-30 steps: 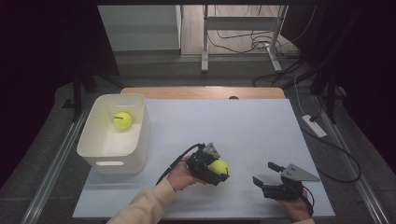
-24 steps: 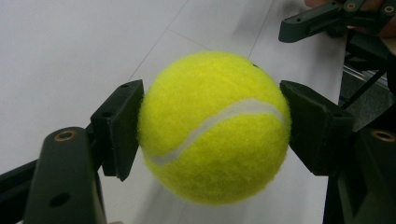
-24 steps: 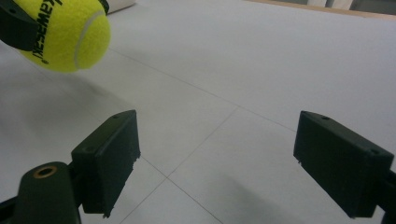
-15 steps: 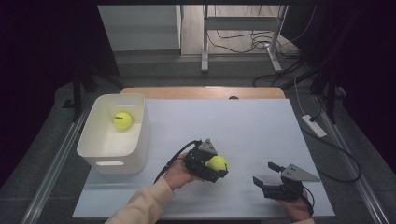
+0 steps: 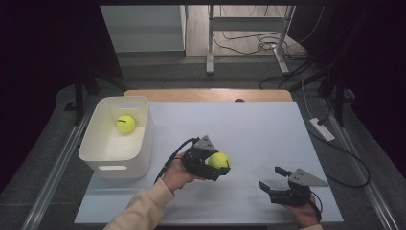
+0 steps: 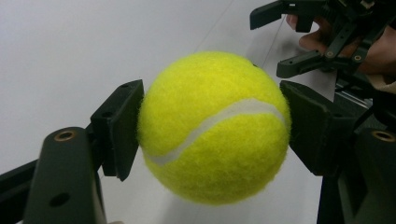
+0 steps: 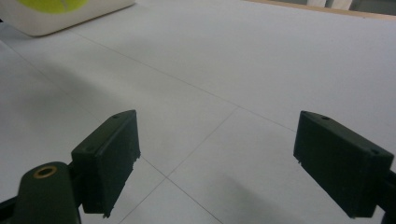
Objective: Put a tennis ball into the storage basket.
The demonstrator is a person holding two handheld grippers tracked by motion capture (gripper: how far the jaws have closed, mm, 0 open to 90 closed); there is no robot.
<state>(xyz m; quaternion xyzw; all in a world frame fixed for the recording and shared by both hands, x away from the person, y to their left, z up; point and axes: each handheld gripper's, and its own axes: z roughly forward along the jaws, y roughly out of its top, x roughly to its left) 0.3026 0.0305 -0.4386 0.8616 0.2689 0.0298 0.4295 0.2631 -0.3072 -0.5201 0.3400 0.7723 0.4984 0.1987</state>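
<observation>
1. We see a white bin (image 5: 116, 148) at the surface's (image 5: 249, 129) left, holding a second tennis ball (image 5: 126, 123); bare surface lies between.
2. The left hand-held gripper (image 5: 214, 165) is clamped on a tennis ball (image 5: 219, 160), lifted off the surface.
3. The right hand-held gripper (image 5: 274, 180) rests low, jaws apart, nothing between them; its hand (image 5: 306, 215) is partly cut off.

A white-covered table (image 5: 268, 129) with a wooden far edge carries a white bin (image 5: 117, 158) at its left, resting directly on the surface.
</observation>
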